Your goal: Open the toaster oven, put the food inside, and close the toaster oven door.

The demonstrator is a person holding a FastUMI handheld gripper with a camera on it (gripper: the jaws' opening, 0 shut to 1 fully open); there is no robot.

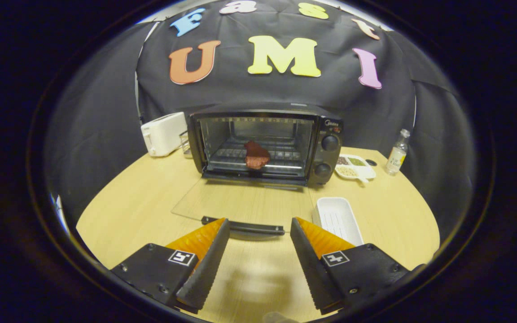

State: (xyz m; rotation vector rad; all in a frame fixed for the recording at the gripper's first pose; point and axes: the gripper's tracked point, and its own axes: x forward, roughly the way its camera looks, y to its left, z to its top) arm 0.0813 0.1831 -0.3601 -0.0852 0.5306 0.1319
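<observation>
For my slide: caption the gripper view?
Open claw nears the handle of the black toaster oven, reddish-brown food inside.

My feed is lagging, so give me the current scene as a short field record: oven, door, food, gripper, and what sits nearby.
toaster oven: on the wooden table, cavity open
door: folded down flat, handle just ahead of the fingers
food: reddish piece lying on the rack inside
hand-held gripper: open, holding nothing, fingers either side of the handle's near edge, not touching it
white tray: empty, right of the door
seasoning dish: right of the oven
bottle: beyond the dish
white toaster: left of the oven
step left: close the door
</observation>
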